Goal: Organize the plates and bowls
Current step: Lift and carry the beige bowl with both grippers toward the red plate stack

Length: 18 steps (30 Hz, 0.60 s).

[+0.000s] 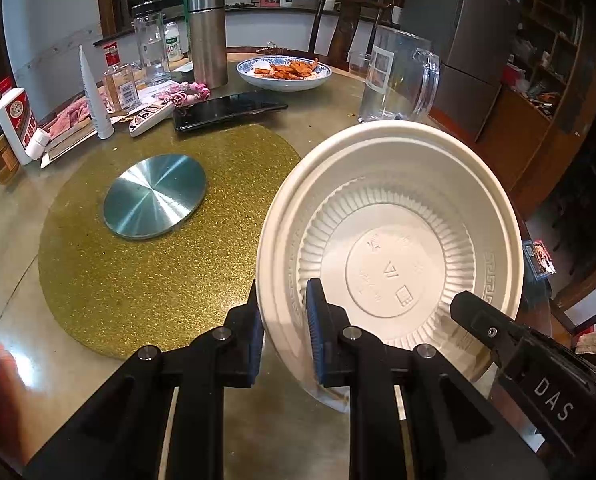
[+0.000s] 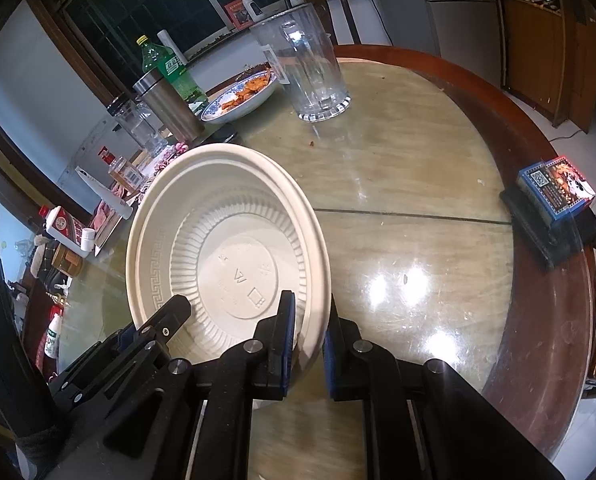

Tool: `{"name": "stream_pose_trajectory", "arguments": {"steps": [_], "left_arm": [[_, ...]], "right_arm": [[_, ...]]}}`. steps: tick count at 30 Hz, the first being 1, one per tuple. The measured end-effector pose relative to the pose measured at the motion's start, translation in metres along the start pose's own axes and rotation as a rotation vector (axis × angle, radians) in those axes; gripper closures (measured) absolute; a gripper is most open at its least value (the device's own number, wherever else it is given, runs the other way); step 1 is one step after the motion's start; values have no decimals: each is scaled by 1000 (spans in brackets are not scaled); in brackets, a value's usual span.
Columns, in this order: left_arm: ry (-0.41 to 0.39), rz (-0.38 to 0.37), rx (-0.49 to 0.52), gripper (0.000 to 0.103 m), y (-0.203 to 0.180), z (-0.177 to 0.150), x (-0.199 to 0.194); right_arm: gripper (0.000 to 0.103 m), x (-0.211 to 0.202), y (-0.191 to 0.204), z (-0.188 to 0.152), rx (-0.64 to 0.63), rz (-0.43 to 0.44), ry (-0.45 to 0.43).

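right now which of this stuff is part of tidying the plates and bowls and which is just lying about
Part of the job:
- white bowl, gripped at its rim by both tools
- left tool
- right tool
- blue-patterned plate of food

Lying about:
- clear pitcher
- steel flask
- green bottle
- phone
- card box

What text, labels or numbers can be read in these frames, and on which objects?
"DAS": white letters on the right gripper body.
Embossed marks on the white bowl base: not readable.
Red-and-white bottle label: too blurred.
Green bottle label: too blurred.
Card box print and QR code: too small.
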State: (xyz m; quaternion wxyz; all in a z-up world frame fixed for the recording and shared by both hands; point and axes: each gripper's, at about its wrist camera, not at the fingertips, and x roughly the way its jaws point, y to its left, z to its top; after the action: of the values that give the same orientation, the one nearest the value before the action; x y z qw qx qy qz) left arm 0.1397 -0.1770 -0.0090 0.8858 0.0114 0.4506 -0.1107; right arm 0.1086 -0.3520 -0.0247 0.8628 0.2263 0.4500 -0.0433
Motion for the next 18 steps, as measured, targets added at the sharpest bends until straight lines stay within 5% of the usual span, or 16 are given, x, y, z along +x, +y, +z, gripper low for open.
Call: {"name": "stream_pose_trajectory", "arguments": {"steps": [18], "left_arm": [[-31,14,-1,86,3,3,-9]], "right_arm": [[91,-4,4,1,-13,2,-7]]}}
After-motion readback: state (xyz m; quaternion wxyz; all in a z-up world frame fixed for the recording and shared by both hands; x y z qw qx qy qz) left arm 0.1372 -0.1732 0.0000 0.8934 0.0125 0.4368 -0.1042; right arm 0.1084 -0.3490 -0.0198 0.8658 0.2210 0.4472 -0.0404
